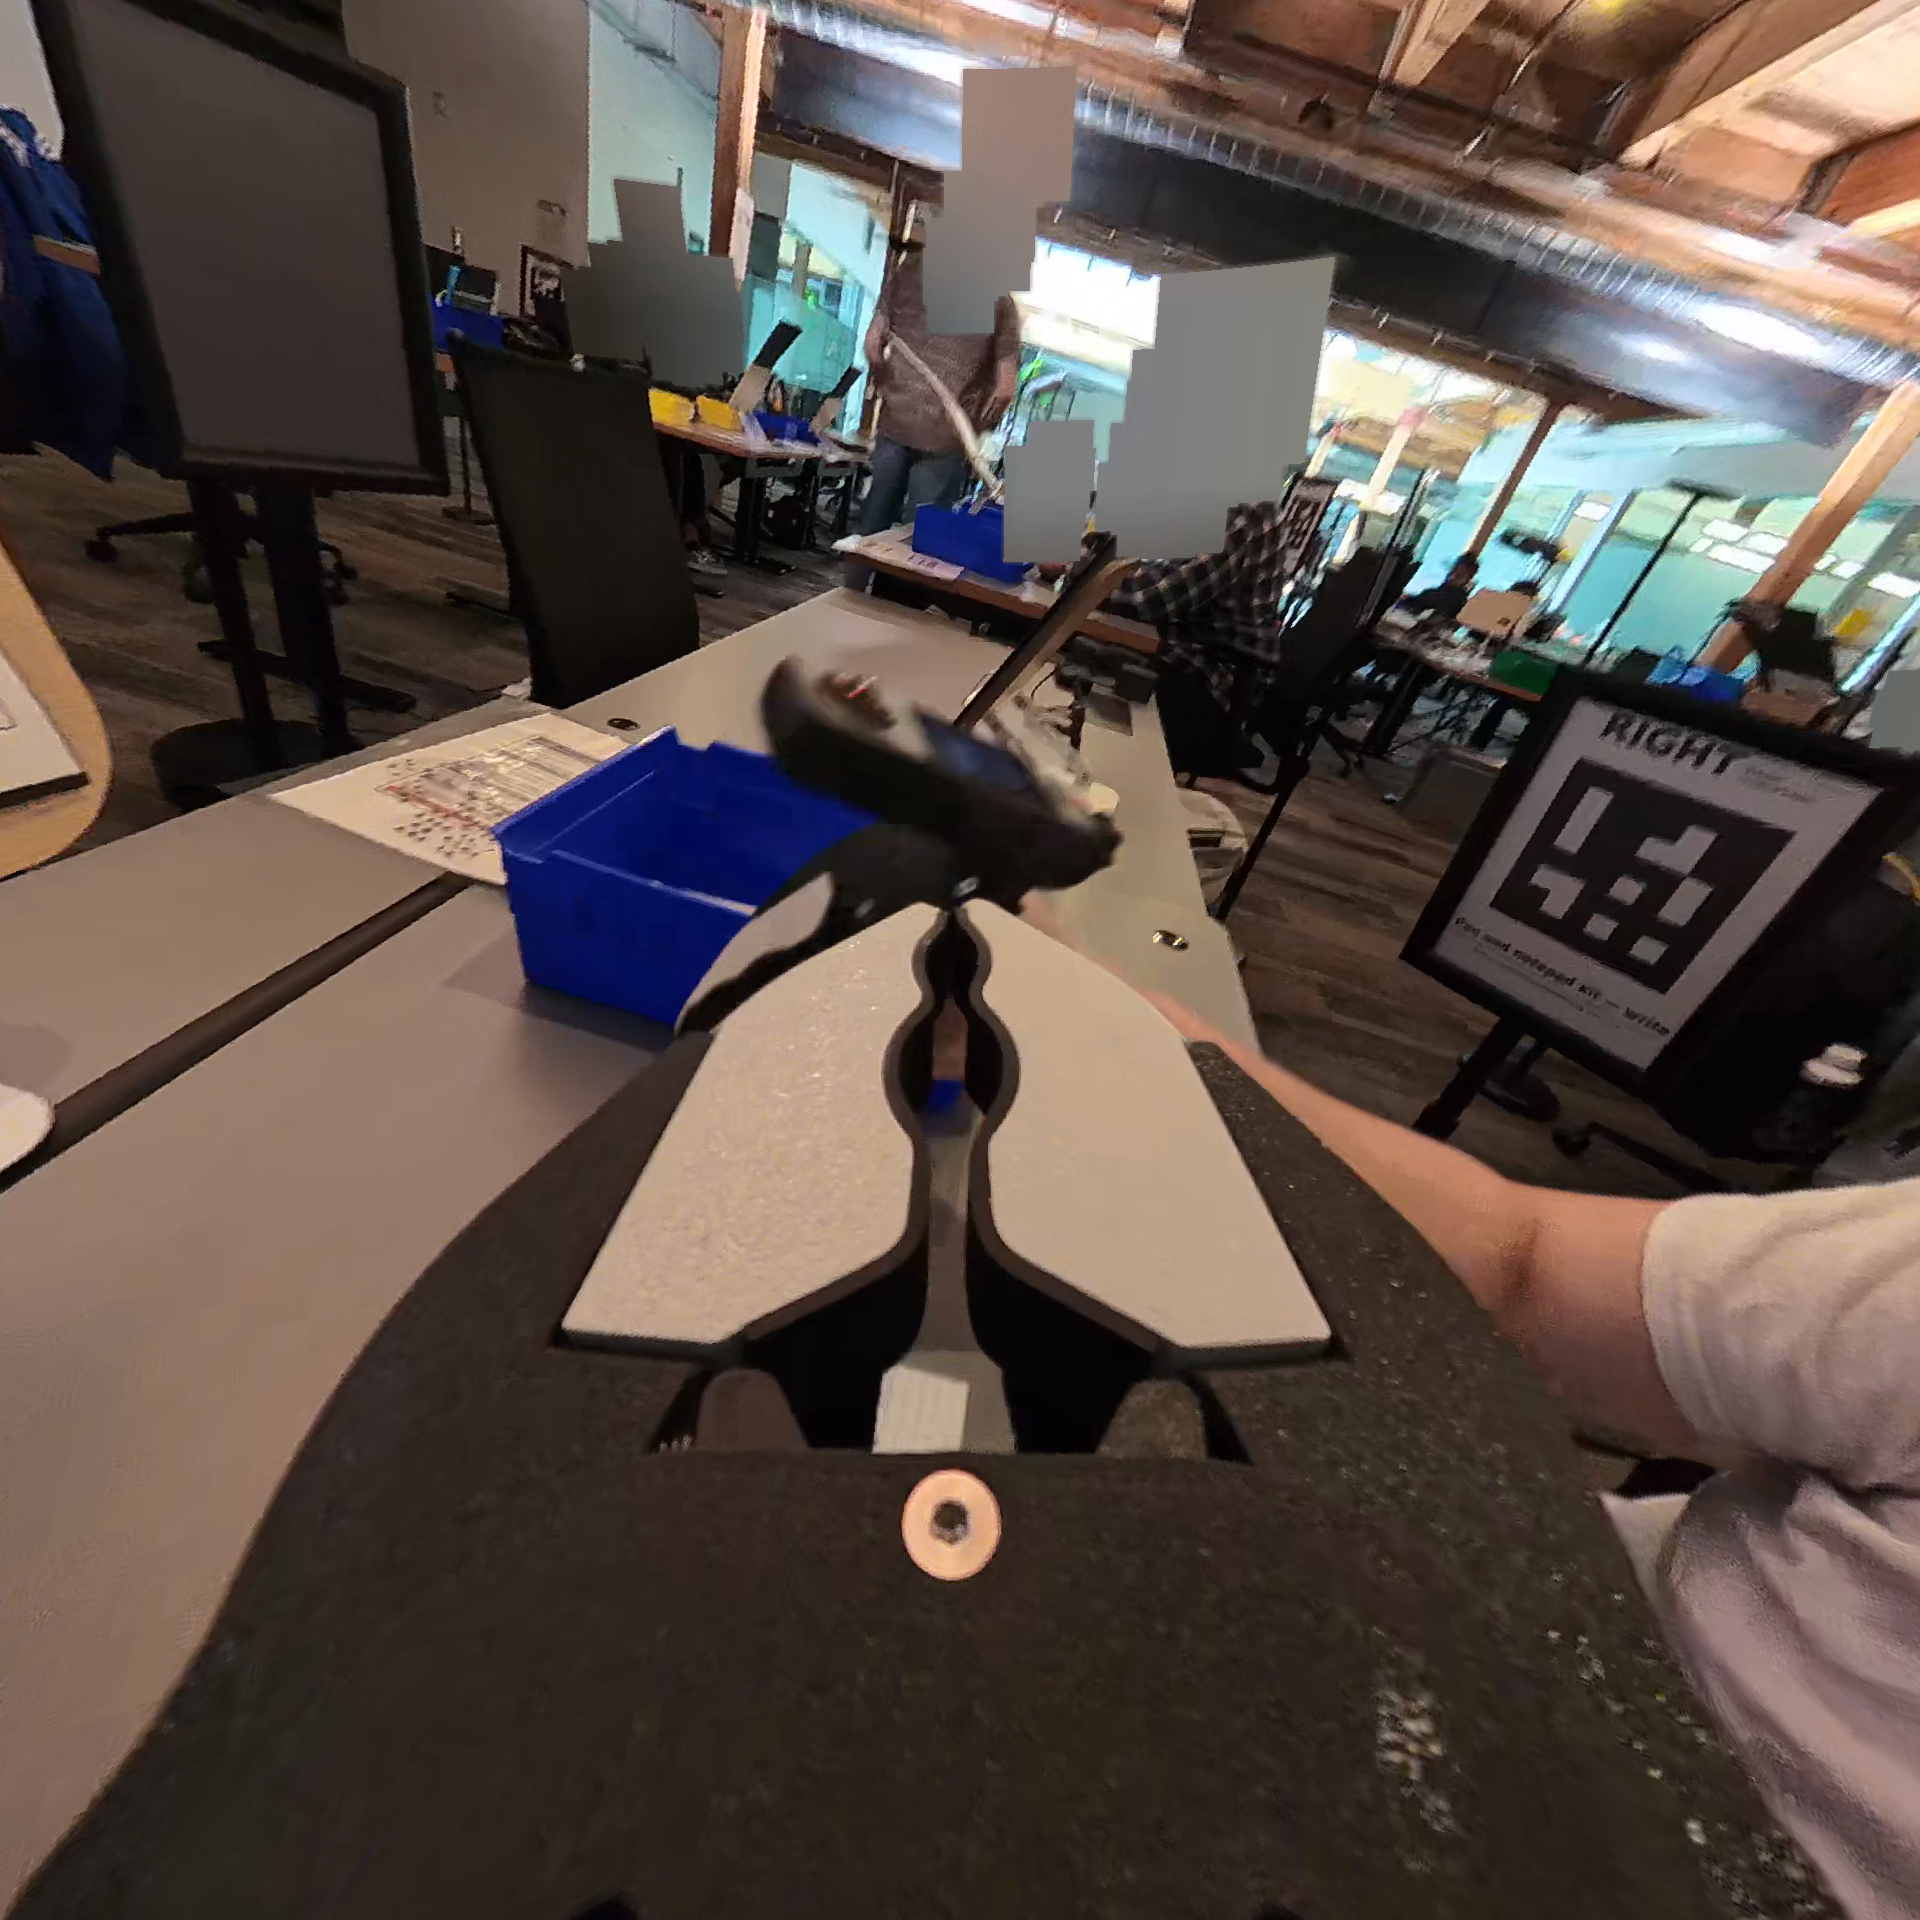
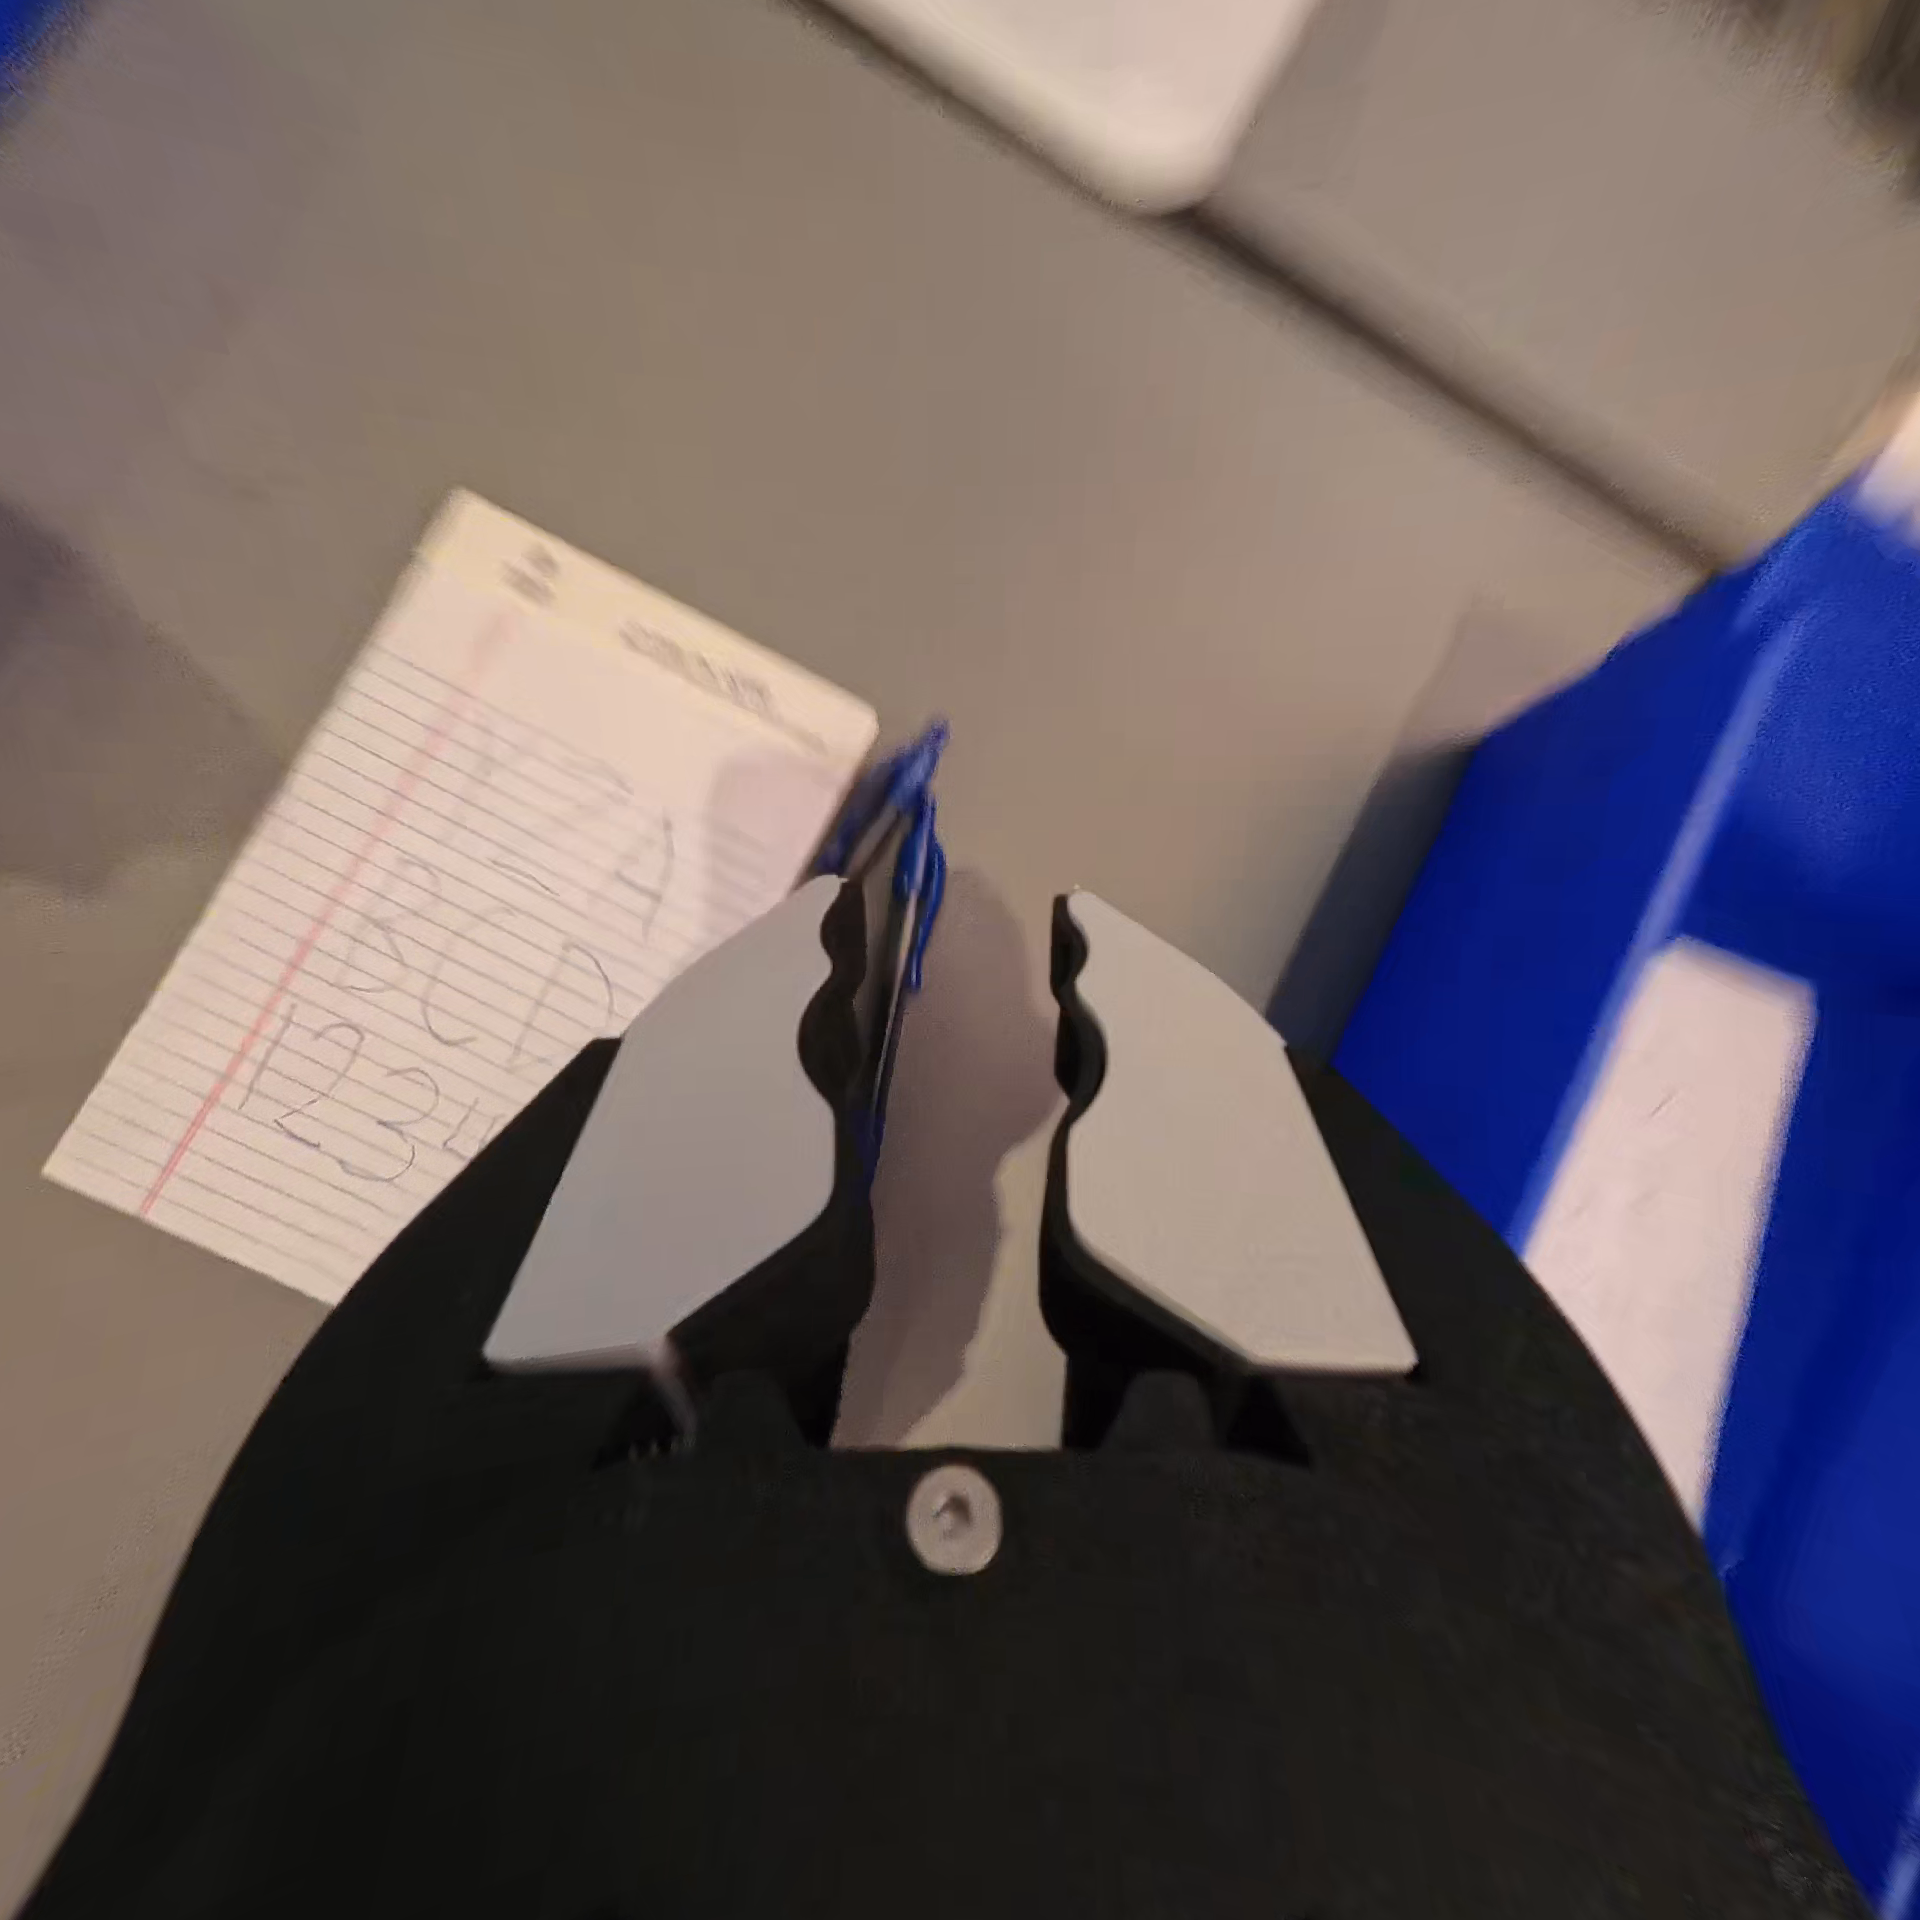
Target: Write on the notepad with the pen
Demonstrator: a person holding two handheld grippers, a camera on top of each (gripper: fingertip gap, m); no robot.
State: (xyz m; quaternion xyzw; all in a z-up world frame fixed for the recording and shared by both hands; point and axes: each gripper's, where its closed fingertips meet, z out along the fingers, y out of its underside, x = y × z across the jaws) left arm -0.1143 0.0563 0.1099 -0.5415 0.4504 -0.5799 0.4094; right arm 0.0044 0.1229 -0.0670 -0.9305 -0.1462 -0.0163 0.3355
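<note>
Notepad (image 2: 457, 894) on the grey bench (image 2: 935, 416) already bears handwriting, right claw (image 2: 951, 904) spread with blue pen (image 2: 904, 883) against one finger, left claw (image 1: 951, 935) pressed together, empty; writing looks done.

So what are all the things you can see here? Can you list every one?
notepad: one, white with lines and pen marks, flat on the table
pen: one, blue, against one finger of the right gripper
bin: one, blue, on the table
table: one, grey
printed sheet: one, white, behind the bin
chair: one, black, beyond the table
marker sign: one, black and white, on a stand at the right
framed board: one, grey, far left
people: at least two, in the background
left gripper: one, grey and black, shut
right gripper: one, grey and black, open
arm: one, bare, white sleeve
</note>
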